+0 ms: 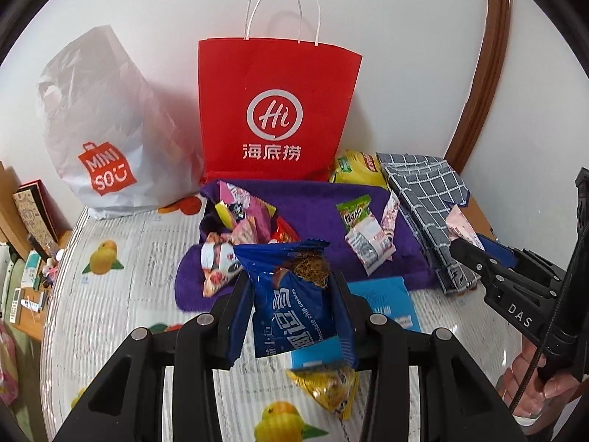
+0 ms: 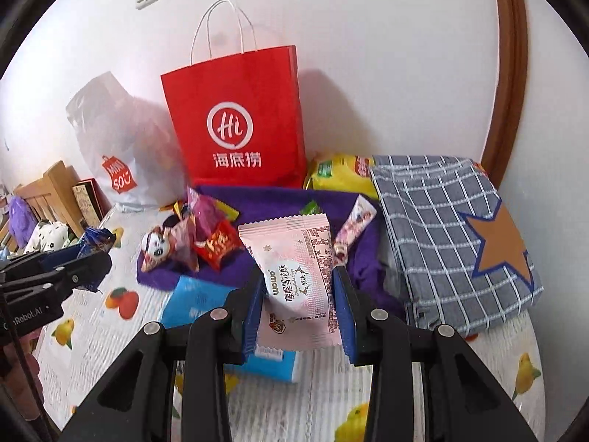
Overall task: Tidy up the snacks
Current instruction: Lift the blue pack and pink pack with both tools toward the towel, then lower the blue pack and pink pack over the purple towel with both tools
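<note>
My left gripper point(image 1: 291, 283) is shut on a blue chocolate-chip cookie packet point(image 1: 291, 316), held upright above the table. My right gripper point(image 2: 299, 276) is shut on a pink Wowo snack packet point(image 2: 294, 254). Each gripper also shows at the edge of the other's view: the right gripper point(image 1: 465, 248) with its pink packet point(image 1: 460, 226), the left gripper point(image 2: 97, 261) with its blue packet point(image 2: 97, 238). Ahead lies a purple towel point(image 1: 316, 199) point(image 2: 279, 199) with a pile of snacks point(image 1: 239, 228) point(image 2: 191, 239) on its left part. A green packet point(image 1: 355, 211) lies further right.
A red paper bag point(image 1: 276, 110) point(image 2: 235, 121) stands against the wall, with a white Miniso bag point(image 1: 106, 140) to its left. To its right are a yellow packet point(image 2: 338, 176) and a checked cloth bag point(image 2: 441, 221). A flat blue box point(image 2: 198, 302) and a small yellow snack point(image 1: 327, 386) lie on the fruit-print tablecloth point(image 1: 129, 258).
</note>
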